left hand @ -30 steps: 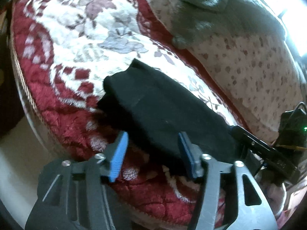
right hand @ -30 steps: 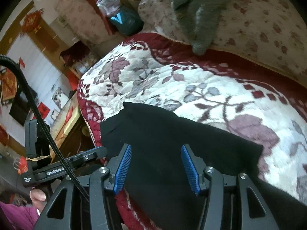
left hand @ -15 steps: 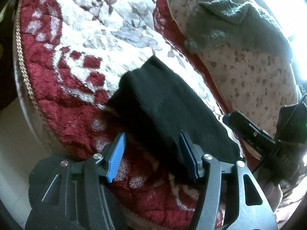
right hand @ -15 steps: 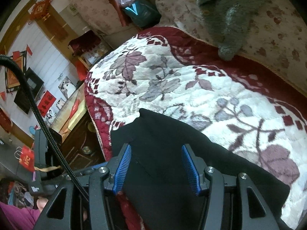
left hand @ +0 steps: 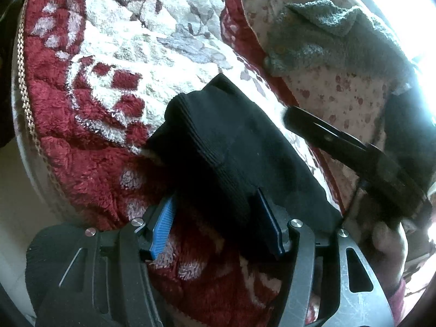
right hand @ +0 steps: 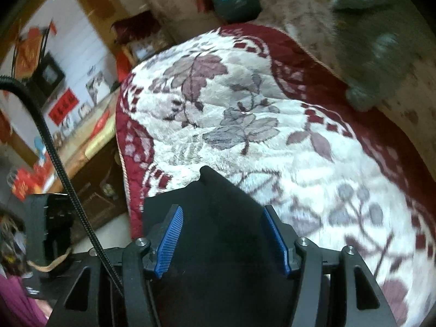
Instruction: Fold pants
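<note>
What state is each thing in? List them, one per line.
Pants: folded, lying on the blanket.
Blanket: spread flat.
Grey towel: draped, bunched.
Left gripper: jaws opening, pants edge between them.
Right gripper: jaws opening over the pants.

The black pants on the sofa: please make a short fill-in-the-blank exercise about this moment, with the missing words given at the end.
1. The pants are ____ in colour.
2. The pants lie on a plush cover with a dark ____ border.
3. The pads of the left gripper and the right gripper are ____ in colour.
4. A grey ____ lies on the spotted backrest.

Missing words: black; red; blue; towel
</note>
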Tool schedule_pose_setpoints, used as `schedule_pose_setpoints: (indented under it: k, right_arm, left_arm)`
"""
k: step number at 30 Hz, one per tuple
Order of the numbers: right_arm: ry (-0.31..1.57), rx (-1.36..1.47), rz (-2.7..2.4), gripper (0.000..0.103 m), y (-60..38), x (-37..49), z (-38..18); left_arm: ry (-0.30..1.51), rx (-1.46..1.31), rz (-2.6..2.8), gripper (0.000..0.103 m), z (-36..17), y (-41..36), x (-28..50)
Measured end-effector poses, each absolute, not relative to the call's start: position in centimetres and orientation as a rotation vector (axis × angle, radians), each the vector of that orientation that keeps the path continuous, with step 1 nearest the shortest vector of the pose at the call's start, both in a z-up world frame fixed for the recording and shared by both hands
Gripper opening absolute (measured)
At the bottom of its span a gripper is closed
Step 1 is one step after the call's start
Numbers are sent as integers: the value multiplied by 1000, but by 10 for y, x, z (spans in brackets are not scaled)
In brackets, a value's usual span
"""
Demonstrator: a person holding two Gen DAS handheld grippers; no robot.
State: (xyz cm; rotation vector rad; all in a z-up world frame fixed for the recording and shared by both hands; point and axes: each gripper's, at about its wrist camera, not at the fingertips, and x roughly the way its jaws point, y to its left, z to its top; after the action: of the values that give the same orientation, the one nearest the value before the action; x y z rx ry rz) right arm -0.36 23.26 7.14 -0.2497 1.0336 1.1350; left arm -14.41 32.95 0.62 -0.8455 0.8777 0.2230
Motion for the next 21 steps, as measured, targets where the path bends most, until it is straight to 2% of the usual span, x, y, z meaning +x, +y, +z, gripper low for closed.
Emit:
schedule_pose_setpoints:
  k: [6,15,17,19,21]
  right_arm:
    - [1070,-389,1169,58,266,7,52]
    - [1121,-405,1219,57,295,13,31]
    - [1111,-418,1227,52,299,11,28]
    - [1101,-442,1217,40,303,9,25]
    - [1081,-462,1200,34,305,8,24]
  left_arm:
    - [858,-843,226,62,5,329,-140]
    - [829,-852,220,63,2,334,-135]
    - [822,-857,217,63,1,335,-134]
    - [810,-867,212,63,1,337,-136]
    - [804,-859,213,59,2,338,-137]
